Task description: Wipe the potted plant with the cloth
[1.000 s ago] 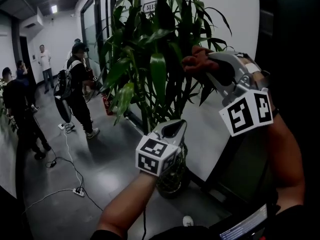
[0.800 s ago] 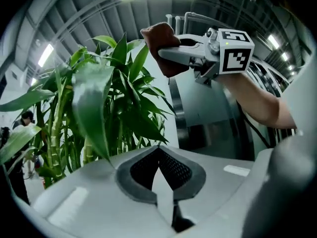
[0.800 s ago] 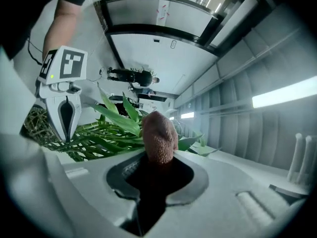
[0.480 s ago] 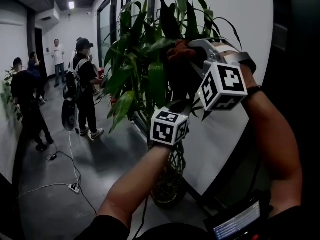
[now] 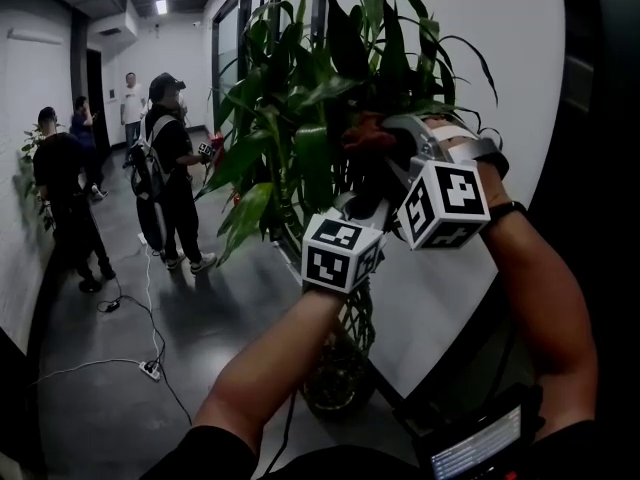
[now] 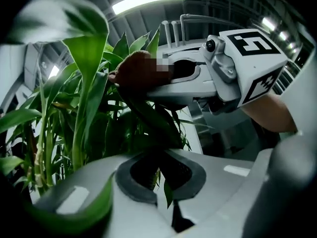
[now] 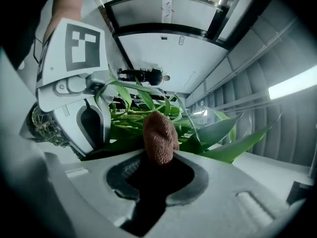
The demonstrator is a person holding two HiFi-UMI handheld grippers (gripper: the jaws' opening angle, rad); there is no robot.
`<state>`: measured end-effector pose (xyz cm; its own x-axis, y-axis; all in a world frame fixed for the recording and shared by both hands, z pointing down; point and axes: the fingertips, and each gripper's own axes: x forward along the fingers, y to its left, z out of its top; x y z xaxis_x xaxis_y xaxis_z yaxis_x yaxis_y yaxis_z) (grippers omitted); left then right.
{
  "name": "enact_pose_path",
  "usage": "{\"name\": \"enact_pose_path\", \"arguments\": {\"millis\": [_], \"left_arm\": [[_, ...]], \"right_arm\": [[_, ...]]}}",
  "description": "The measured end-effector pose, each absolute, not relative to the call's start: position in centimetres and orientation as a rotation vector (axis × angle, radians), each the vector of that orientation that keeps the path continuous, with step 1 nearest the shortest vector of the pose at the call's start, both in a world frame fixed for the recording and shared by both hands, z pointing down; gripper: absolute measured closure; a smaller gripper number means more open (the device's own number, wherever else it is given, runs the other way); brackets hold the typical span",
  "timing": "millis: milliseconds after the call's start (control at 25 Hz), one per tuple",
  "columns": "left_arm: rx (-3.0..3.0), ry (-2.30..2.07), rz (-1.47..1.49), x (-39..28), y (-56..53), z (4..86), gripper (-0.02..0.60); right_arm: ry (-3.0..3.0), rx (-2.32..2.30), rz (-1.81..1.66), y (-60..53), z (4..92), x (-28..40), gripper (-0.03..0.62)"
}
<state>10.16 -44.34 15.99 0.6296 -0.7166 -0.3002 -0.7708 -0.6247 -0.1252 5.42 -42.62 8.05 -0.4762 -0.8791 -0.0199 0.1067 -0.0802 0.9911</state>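
Note:
The potted plant (image 5: pixel 300 118) is tall with long green leaves and stands in a woven pot (image 5: pixel 340 368) on the floor by a white wall. My right gripper (image 5: pixel 385 136) reaches level into the foliage, shut on a brown cloth (image 5: pixel 362 133) that rests against the leaves. In the right gripper view the cloth (image 7: pixel 159 138) bulges out of the right gripper (image 7: pixel 158 167). My left gripper (image 5: pixel 352 203) sits just below it, shut on a dark leaf (image 6: pixel 148 118) that runs from the left gripper (image 6: pixel 161 170) up to the cloth (image 6: pixel 136 73).
Several people (image 5: pixel 165 158) stand in the corridor to the left of the plant. A cable with a power strip (image 5: pixel 150 370) lies on the grey floor. The white wall (image 5: pixel 500 48) is close behind the plant. A small lit screen (image 5: pixel 480 448) shows at the bottom right.
My left gripper has risen to sit just under the right one among the leaves. The right gripper has moved left, deeper into the foliage, with the cloth still in it.

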Motion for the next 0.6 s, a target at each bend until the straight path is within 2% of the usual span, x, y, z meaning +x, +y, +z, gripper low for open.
{"name": "enact_pose_path", "arguments": {"millis": [600], "left_arm": [[-2.592, 1.22, 0.348, 9.1, -43.4, 16.6, 0.565]], "right_arm": [[-1.593, 0.765, -1.521, -40.8, 13.9, 6.0, 0.536]]}}
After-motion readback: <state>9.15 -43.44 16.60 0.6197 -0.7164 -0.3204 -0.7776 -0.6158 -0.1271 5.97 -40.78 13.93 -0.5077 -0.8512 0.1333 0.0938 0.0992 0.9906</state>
